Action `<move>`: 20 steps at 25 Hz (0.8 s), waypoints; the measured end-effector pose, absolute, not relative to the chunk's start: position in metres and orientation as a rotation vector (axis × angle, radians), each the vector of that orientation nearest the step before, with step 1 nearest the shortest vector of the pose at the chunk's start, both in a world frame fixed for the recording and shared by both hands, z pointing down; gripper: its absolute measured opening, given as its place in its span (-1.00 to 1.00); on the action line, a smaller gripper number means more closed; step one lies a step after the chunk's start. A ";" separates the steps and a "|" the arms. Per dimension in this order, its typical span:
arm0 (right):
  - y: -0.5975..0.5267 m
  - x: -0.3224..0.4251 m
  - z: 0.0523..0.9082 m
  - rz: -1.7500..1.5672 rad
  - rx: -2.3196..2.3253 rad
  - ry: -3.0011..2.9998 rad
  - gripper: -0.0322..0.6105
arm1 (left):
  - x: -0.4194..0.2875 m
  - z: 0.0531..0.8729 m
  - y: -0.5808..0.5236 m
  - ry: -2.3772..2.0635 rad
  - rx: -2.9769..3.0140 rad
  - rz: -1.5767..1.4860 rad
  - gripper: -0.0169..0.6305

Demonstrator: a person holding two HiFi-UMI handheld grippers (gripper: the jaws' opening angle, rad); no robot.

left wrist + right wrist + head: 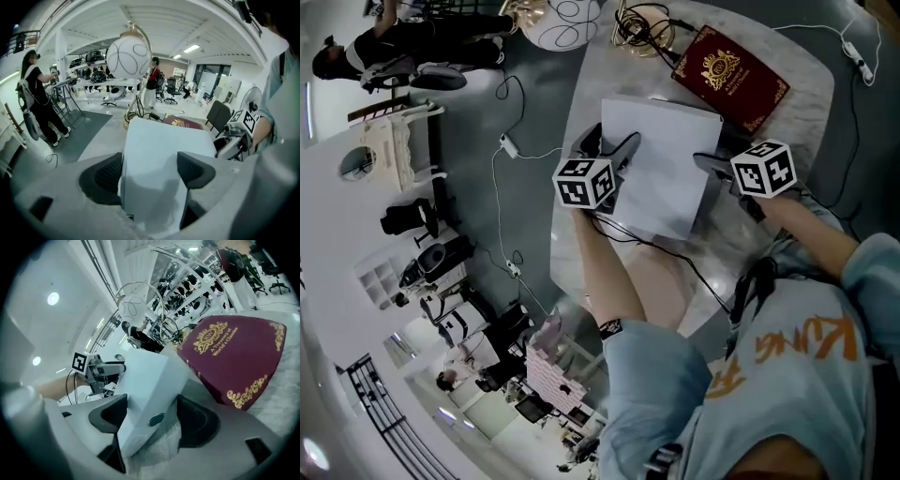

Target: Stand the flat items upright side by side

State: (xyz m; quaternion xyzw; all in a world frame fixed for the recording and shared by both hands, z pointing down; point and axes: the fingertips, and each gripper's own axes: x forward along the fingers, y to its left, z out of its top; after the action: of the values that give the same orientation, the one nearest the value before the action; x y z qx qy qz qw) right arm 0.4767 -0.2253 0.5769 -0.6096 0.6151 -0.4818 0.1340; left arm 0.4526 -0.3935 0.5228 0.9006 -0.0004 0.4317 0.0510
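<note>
Clamping the white box (661, 173) by its left edge, the left gripper (612, 150) held it between both pads. The right gripper (717, 169) grasped the right edge likewise. The box sat tilted over the marble table (811, 66), with the dark red book (731, 80) lying flat just beyond, far right.

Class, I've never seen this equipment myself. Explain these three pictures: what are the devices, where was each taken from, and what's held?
No robot here: a person holds a claw tool in each hand. One picture looks down from a head camera; the others look along each claw. The left claw and right claw grip a white box at opposite edges, over the marble table. A maroon book lies flat beyond it.
</note>
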 end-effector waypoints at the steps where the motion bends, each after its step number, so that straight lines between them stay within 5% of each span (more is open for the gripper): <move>1: -0.226 0.479 0.571 -1.369 -1.778 1.803 0.13 | 0.449 0.516 -0.393 -0.034 2.753 1.284 0.23; 20: -0.247 0.506 0.463 -0.748 -1.911 2.284 0.14 | 0.394 0.418 -0.374 -0.527 2.913 0.789 0.19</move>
State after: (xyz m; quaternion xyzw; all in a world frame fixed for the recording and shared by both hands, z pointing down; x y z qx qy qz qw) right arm 0.5061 -0.2466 0.4634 -0.6219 0.7434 -0.2436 0.0353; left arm 0.3944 -0.3737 0.4180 0.9501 -0.1720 0.2574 0.0392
